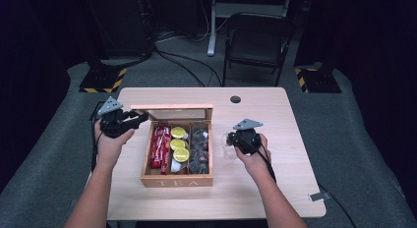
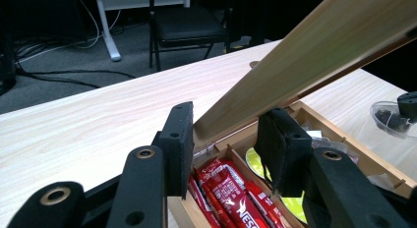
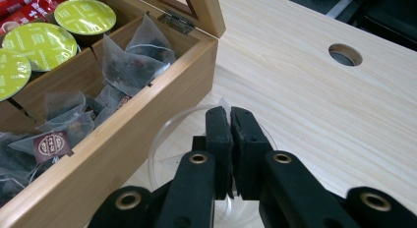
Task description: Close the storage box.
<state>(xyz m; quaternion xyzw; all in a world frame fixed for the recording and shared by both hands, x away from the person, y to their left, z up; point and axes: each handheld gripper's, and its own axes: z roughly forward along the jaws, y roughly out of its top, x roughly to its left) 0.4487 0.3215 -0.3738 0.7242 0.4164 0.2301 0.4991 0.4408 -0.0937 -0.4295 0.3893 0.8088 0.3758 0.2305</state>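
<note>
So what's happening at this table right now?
A person holds a gripper in each hand. The left gripper clamps the raised wooden lid of the wooden tea box, keeping it open. The right gripper, jaws nearly together on a pyramid tea bag's corner, sits over a clear plastic cup beside the box.

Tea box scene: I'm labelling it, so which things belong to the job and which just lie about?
In use: wooden tea box lid, held by left claw; clear plastic cup; pyramid tea bags; right claw.
Idle: red sachets, yellow-green capsules, black folding chair.
</note>
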